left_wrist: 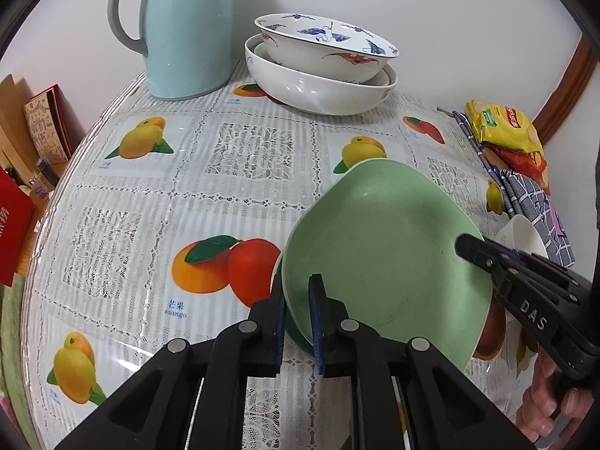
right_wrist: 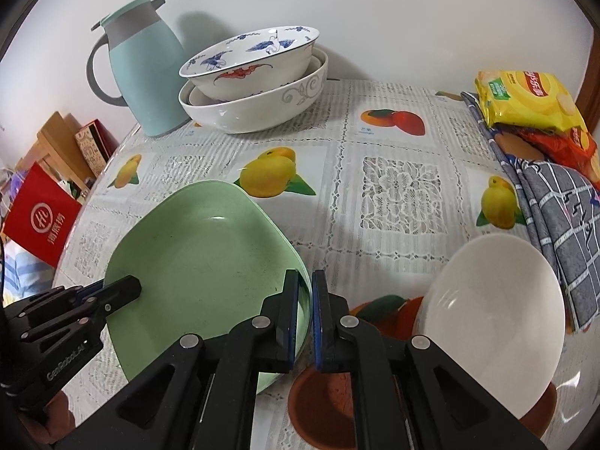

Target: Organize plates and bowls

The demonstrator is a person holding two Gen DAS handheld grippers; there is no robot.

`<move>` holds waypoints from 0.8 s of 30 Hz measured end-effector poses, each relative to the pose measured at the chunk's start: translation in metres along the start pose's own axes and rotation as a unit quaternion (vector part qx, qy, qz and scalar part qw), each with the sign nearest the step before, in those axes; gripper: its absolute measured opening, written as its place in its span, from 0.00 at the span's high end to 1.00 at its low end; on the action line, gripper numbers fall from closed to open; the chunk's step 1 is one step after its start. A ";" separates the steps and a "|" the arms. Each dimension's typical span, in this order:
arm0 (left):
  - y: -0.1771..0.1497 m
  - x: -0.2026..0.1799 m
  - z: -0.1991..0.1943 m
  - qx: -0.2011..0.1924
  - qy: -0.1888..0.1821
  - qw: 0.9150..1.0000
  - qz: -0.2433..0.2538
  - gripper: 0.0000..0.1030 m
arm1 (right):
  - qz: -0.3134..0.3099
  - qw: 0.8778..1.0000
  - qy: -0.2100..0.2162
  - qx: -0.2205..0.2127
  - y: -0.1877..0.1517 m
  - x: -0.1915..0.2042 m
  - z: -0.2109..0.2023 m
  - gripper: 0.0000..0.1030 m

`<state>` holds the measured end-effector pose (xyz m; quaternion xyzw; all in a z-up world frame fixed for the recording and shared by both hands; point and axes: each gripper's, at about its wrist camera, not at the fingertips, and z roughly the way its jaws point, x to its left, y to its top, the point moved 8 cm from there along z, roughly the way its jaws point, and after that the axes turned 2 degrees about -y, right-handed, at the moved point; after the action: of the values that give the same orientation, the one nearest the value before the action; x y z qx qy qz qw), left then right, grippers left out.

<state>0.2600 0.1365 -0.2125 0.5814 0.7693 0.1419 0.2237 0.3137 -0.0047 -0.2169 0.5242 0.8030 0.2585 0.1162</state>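
A green squarish plate is held between both grippers, tilted above the fruit-print tablecloth; it also shows in the right wrist view. My left gripper is shut on its near left rim. My right gripper is shut on its right rim and shows from the side in the left wrist view. A small white bowl stands at the right, next to the right gripper. A crane-painted bowl is nested in a wide white bowl at the back.
A pale blue thermos jug stands at the back left by the wall. Yellow snack packets and a grey checked cloth lie along the right edge. A red bag and boxes sit beyond the table's left edge.
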 end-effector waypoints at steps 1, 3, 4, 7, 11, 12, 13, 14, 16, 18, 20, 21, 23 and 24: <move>-0.001 -0.001 -0.001 0.000 -0.001 1.000 0.001 0.87 | -0.002 1.000 -0.001 0.000 0.000 0.000 0.001 0.92; -0.001 -0.002 -0.003 0.001 -0.002 1.000 0.004 0.86 | -0.007 1.000 -0.004 0.001 0.000 0.001 0.003 0.91; -0.002 -0.002 -0.004 0.000 -0.002 1.000 0.007 0.85 | -0.012 1.000 -0.005 0.002 0.000 0.001 0.004 0.90; -0.004 -0.003 -0.006 0.000 -0.006 1.000 0.015 0.83 | -0.025 1.000 -0.013 0.003 0.000 0.003 0.007 0.89; -0.007 -0.005 -0.008 0.003 -0.012 1.000 0.022 0.82 | -0.035 0.999 -0.025 -0.010 0.001 0.006 0.006 0.87; -0.008 -0.006 -0.008 0.005 -0.013 1.000 0.023 0.82 | -0.035 0.999 -0.027 -0.009 0.001 0.006 0.006 0.86; -0.010 -0.007 -0.009 0.005 -0.015 1.000 0.025 0.81 | -0.035 0.999 -0.027 -0.007 0.000 0.006 0.007 0.85; -0.010 -0.007 -0.010 0.006 -0.015 1.000 0.027 0.79 | -0.035 0.999 -0.026 -0.006 -0.001 0.007 0.007 0.82; -0.012 -0.008 -0.012 0.007 -0.011 0.999 0.031 0.70 | -0.037 0.999 -0.023 -0.005 -0.002 0.008 0.005 0.72; -0.014 -0.006 -0.014 0.008 -0.009 0.999 0.031 0.62 | -0.037 0.999 -0.023 -0.011 -0.003 0.009 0.001 0.53; -0.016 -0.007 -0.018 0.006 -0.014 0.999 0.030 0.62 | -0.038 0.999 -0.025 -0.023 -0.003 0.010 -0.005 0.48; -0.017 -0.007 -0.020 0.006 -0.013 0.999 0.030 0.62 | -0.039 0.998 -0.028 -0.028 -0.003 0.011 -0.009 0.48; -0.019 -0.008 -0.025 0.005 -0.011 0.999 0.036 0.62 | -0.035 0.998 -0.028 -0.033 -0.004 0.012 -0.017 0.48; -0.020 -0.009 -0.028 0.004 -0.011 0.999 0.040 0.61 | -0.031 0.998 -0.026 -0.038 -0.005 0.012 -0.024 0.48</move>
<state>0.2313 0.1236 -0.1962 0.6138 0.7438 0.1411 0.2239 0.2942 -0.0027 -0.1987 0.5010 0.8052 0.2711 0.1651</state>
